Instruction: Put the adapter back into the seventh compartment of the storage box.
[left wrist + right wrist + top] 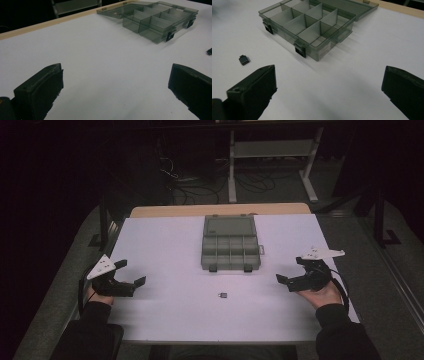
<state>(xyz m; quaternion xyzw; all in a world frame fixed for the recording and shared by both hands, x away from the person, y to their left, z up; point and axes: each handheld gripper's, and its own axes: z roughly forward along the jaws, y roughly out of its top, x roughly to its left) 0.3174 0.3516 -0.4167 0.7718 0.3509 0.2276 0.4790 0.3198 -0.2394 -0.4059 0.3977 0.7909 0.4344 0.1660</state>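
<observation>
A smoky clear compartment box [230,245] lies open at the middle of the white table, its lid folded back; its compartments look empty [152,21] [308,23]. A small dark adapter-like piece [222,295] rests on the table in front of the box [244,60] [209,51]. My left gripper [131,272] is at the table's left edge, open, nothing between its jaws [115,85]. My right gripper [291,270] is at the right edge, open and empty too [329,85]. Both point toward the middle.
The white table [170,250] has a wooden strip along its far edge. Beyond it stand a metal shelf frame [272,160] and cables on a dark floor. The person's hands and dark sleeves come in at the bottom corners.
</observation>
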